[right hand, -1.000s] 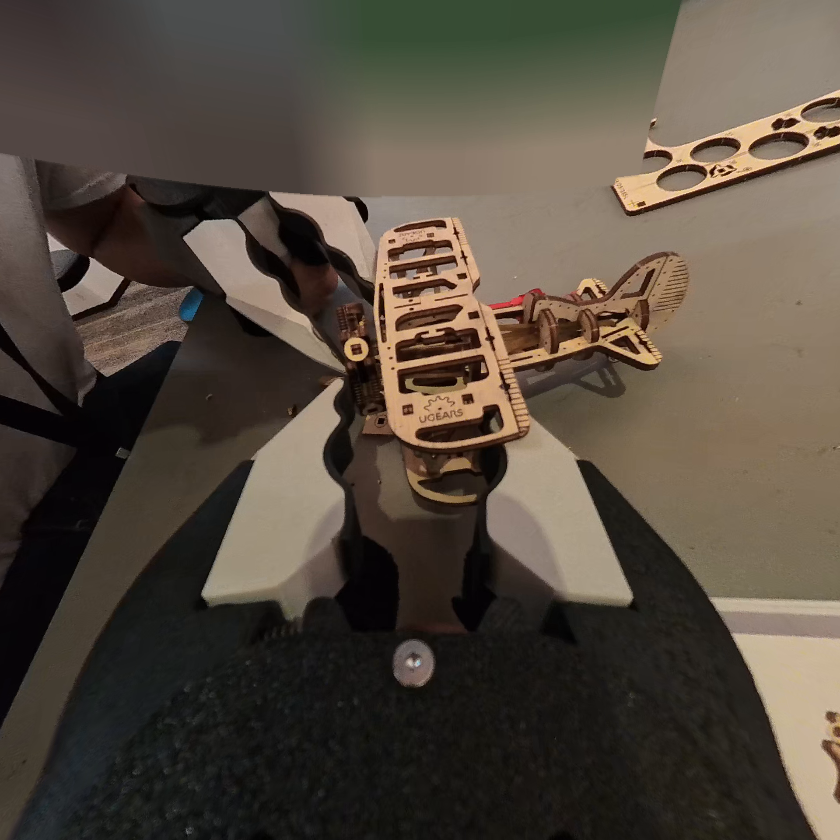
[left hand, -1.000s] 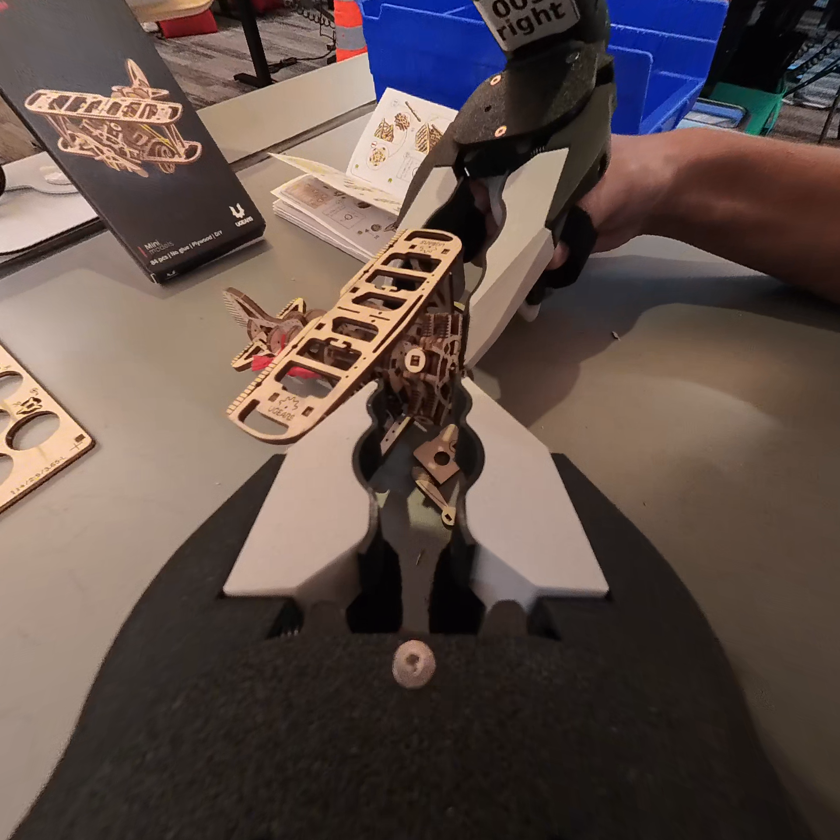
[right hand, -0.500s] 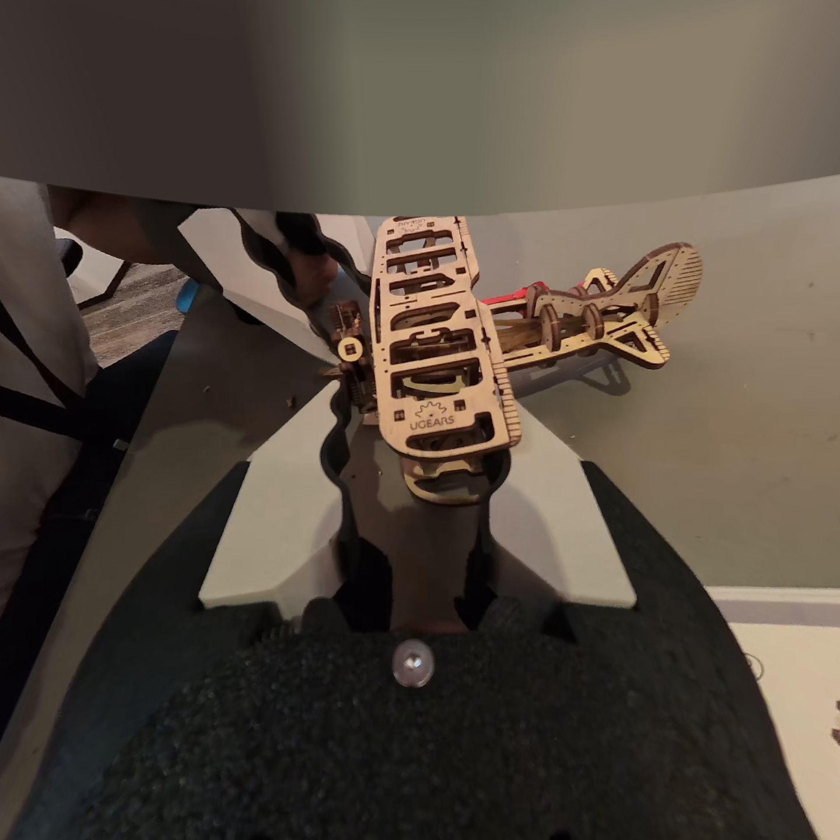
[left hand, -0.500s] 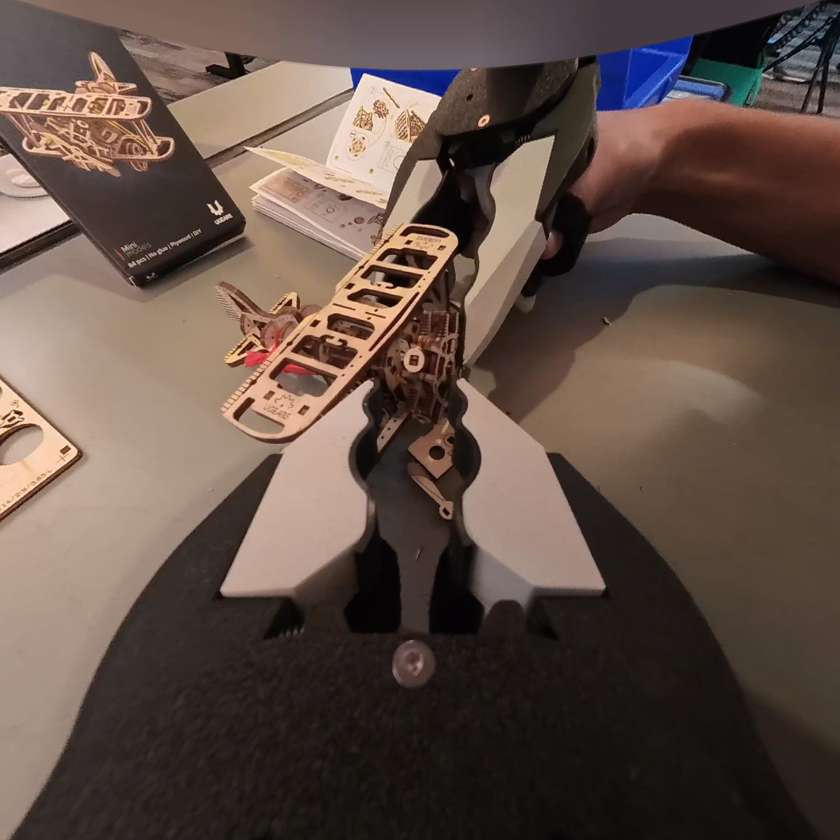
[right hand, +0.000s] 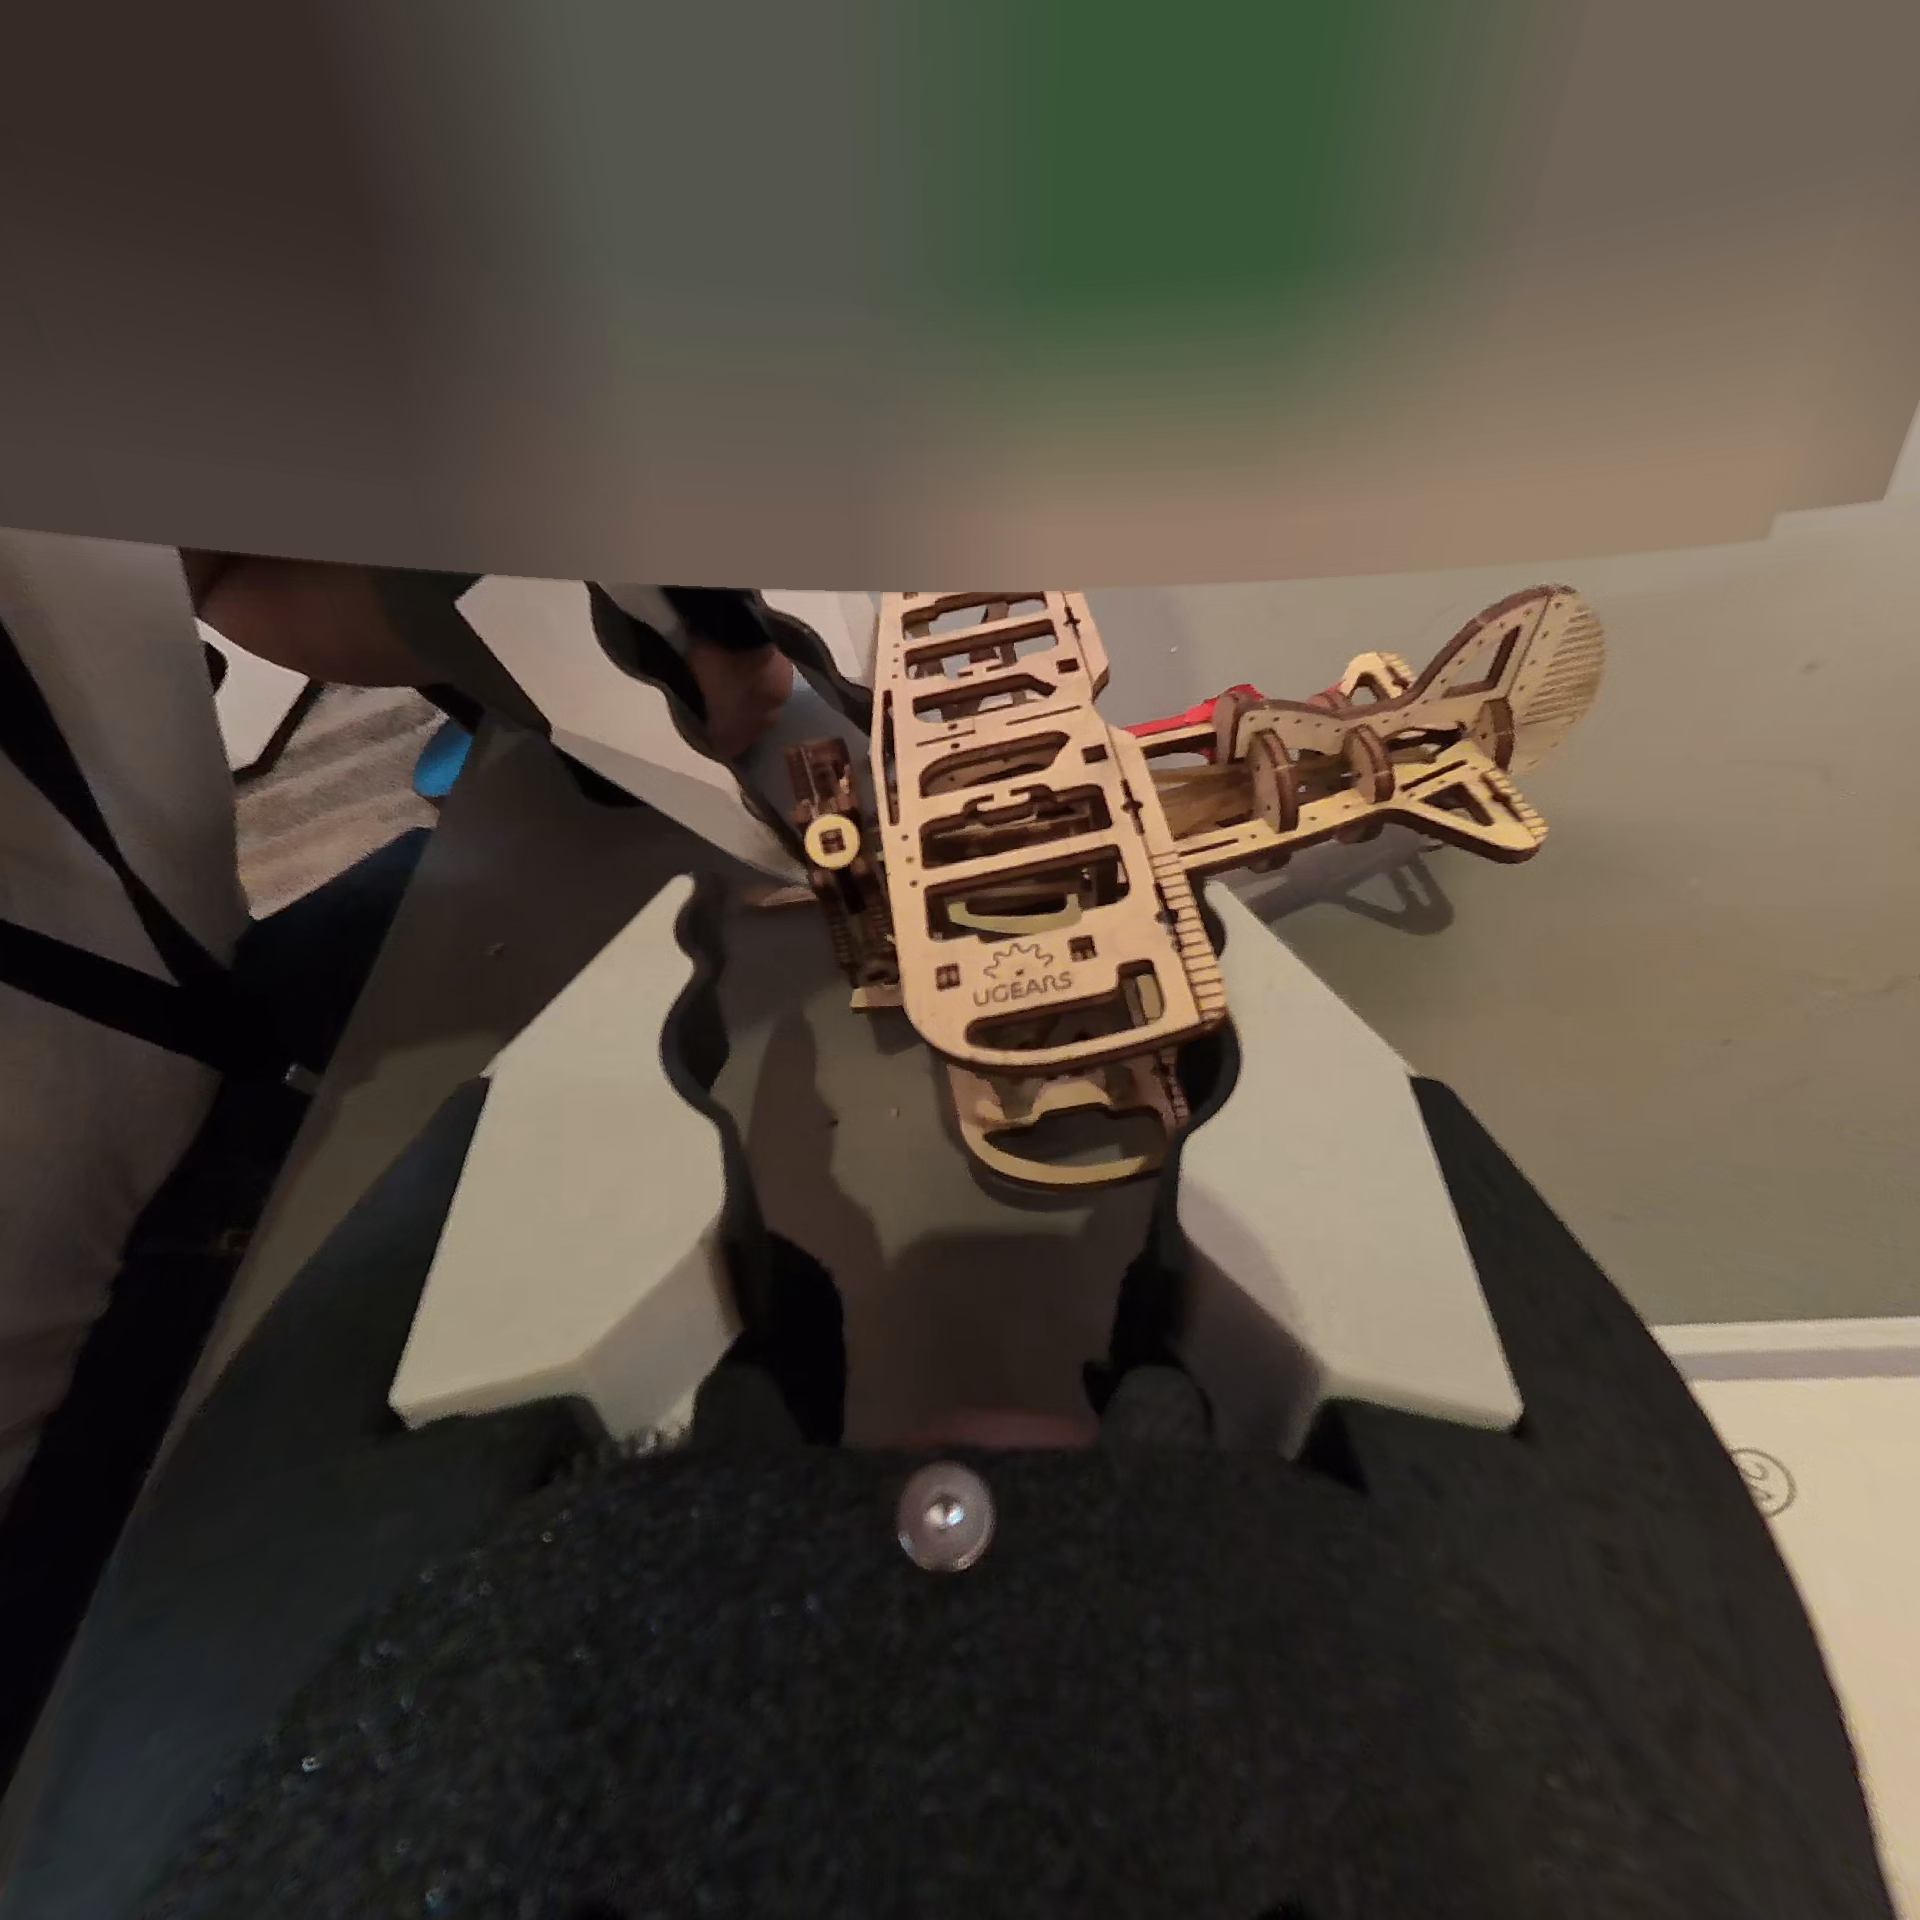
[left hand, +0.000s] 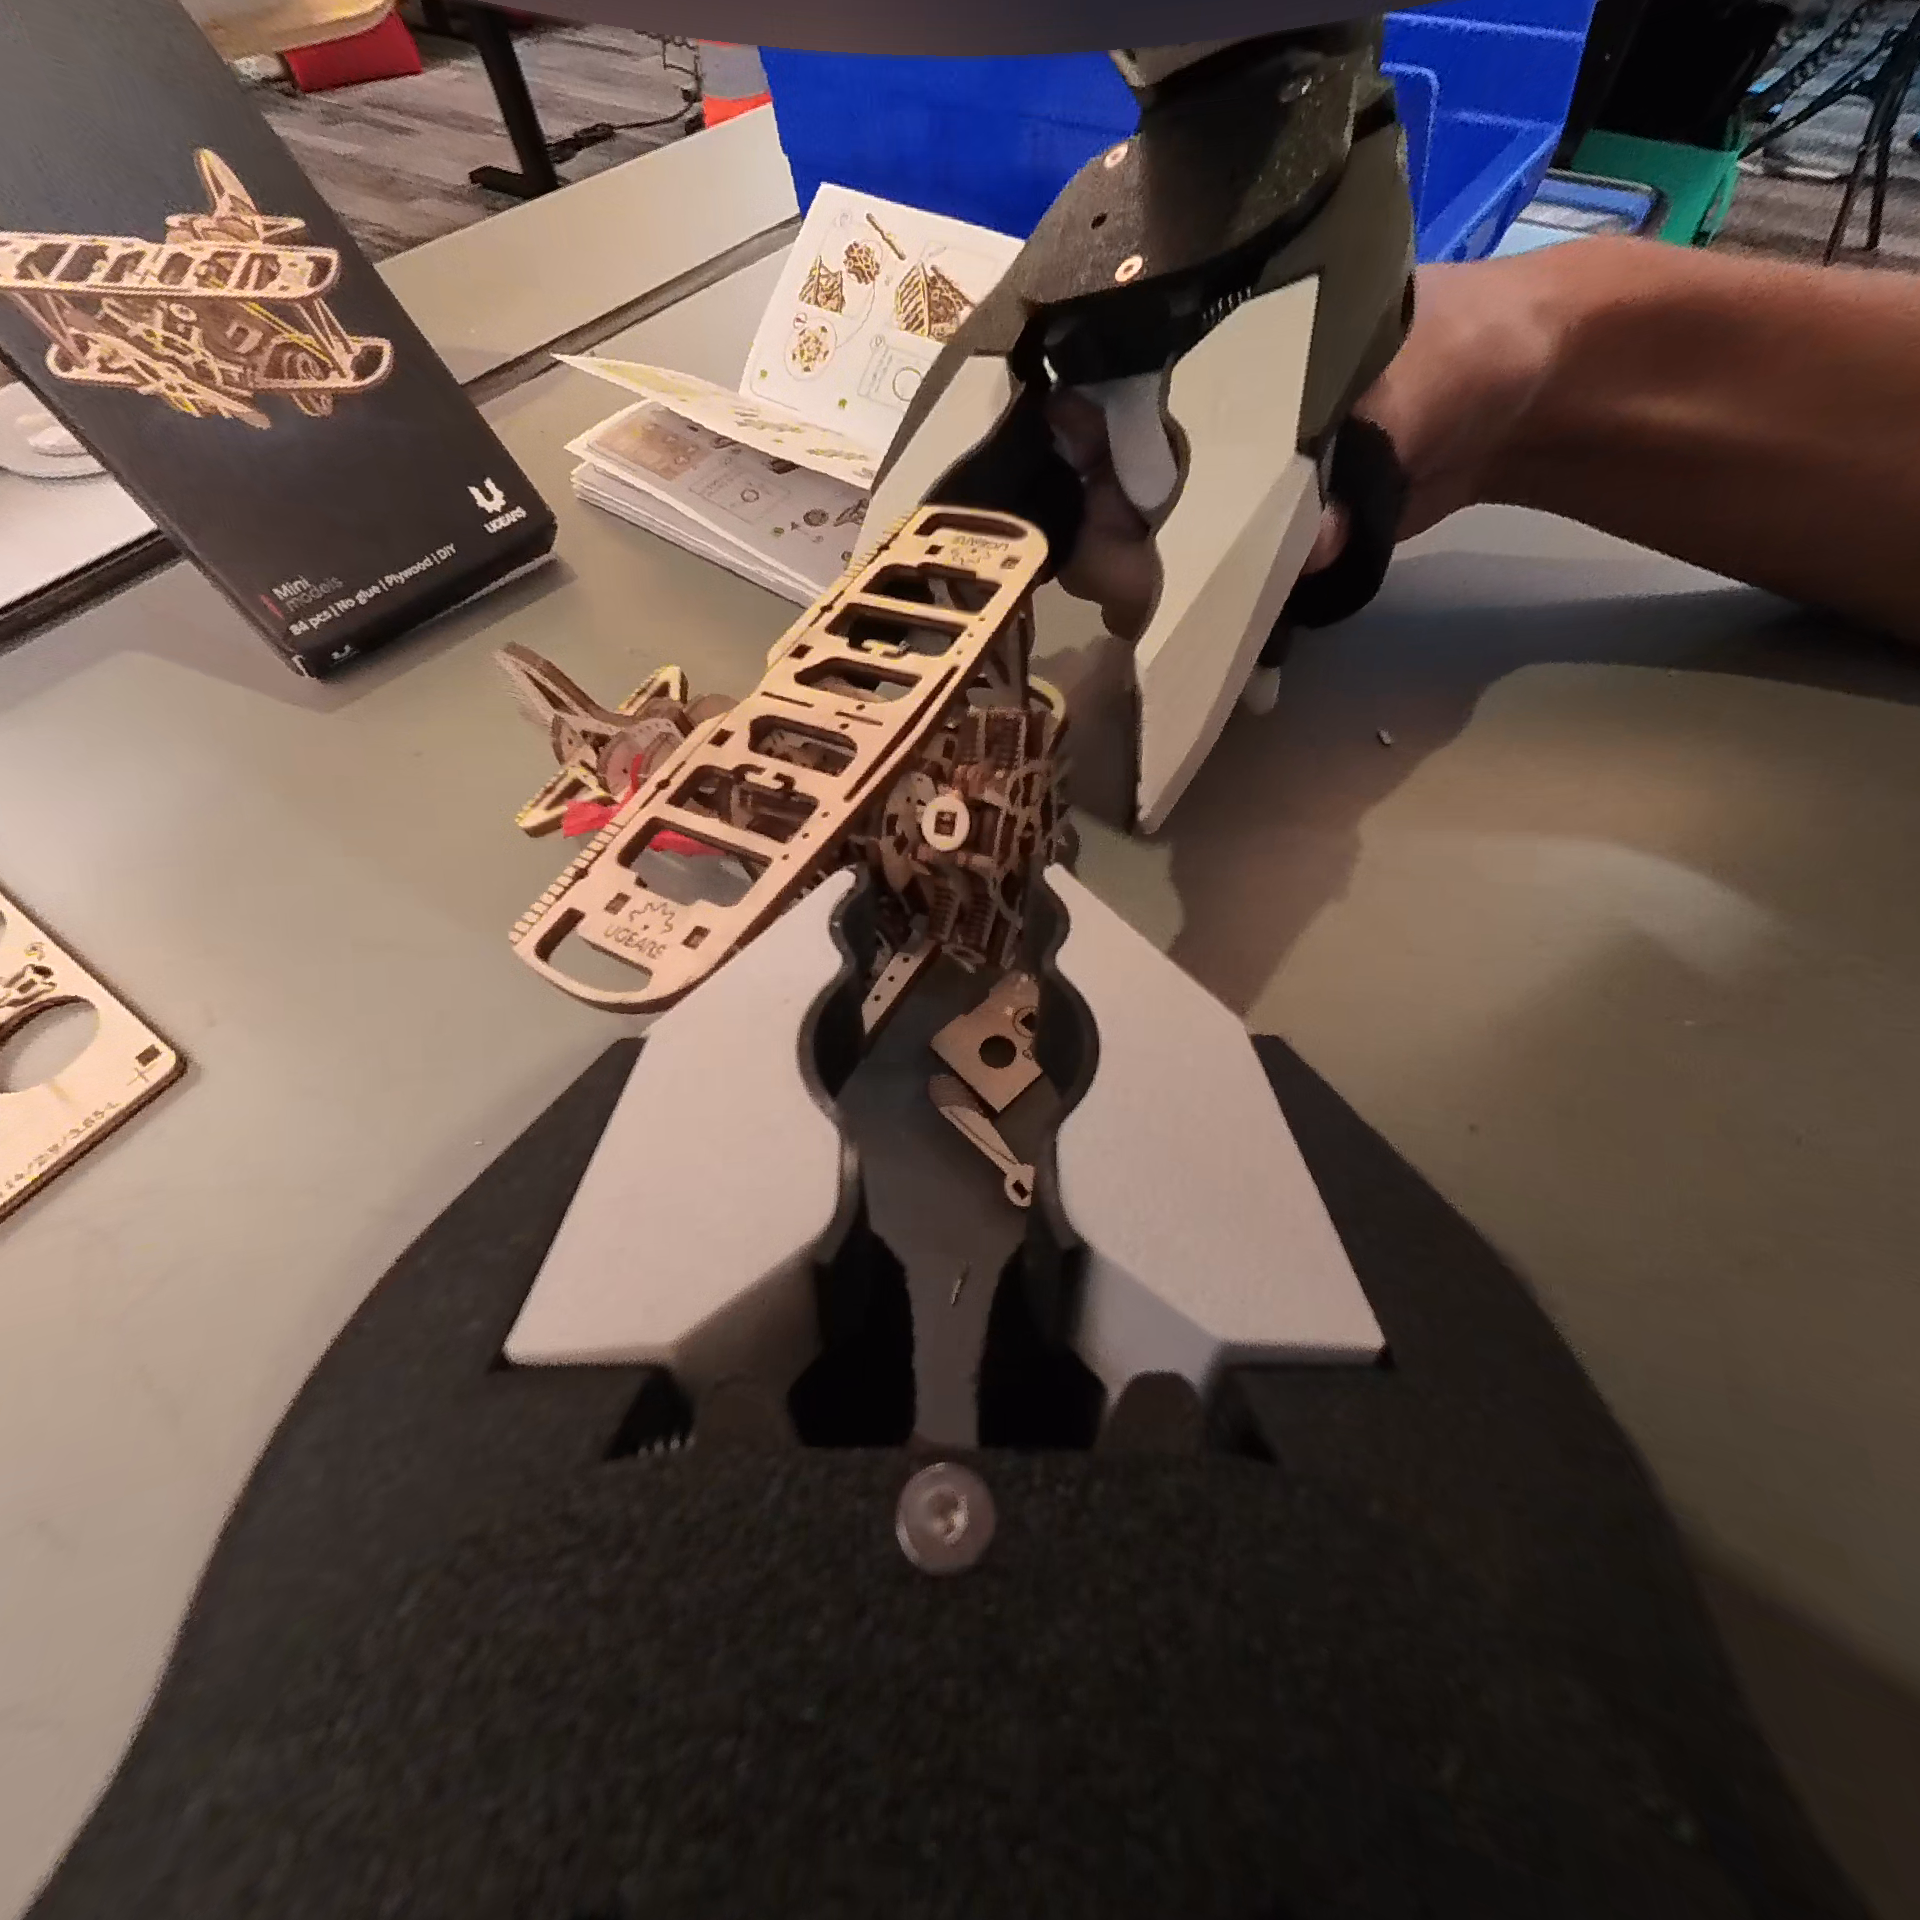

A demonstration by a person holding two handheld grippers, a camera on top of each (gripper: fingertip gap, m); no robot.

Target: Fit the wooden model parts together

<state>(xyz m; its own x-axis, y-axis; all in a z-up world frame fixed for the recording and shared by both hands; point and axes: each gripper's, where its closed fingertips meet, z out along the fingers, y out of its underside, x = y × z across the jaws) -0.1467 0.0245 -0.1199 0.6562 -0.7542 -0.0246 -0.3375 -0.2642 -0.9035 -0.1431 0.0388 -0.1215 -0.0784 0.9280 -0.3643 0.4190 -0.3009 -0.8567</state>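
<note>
Since a second ago the right claw's gap has widened around the wing tips; the wooden biplane [left hand: 831,790] itself has barely shifted on the desk [left hand: 312,852].

Left wrist view: the left claw [left hand: 948,914] is narrow, its tips closing on the plane's nose, where the gears and a square-holed hub sit. It seems to hold the model at its stiffest point so that it cannot slide while the other side is worked. A small loose wooden piece [left hand: 987,1049] lies between its fingers. Across the model the right claw [left hand: 1122,748] comes in tilted downward. Only this view shows the black kit box [left hand: 260,416], the open instruction booklet [left hand: 810,416] and a punched-out plywood sheet [left hand: 62,1081].

Right wrist view: the right claw [right hand: 956,935] stands wide, with the tips of the upper wing [right hand: 1018,883] and lower wing between its fingers; whether they touch I cannot tell. This view alone shows the tail [right hand: 1455,727] and the red strip behind the wings.
</note>
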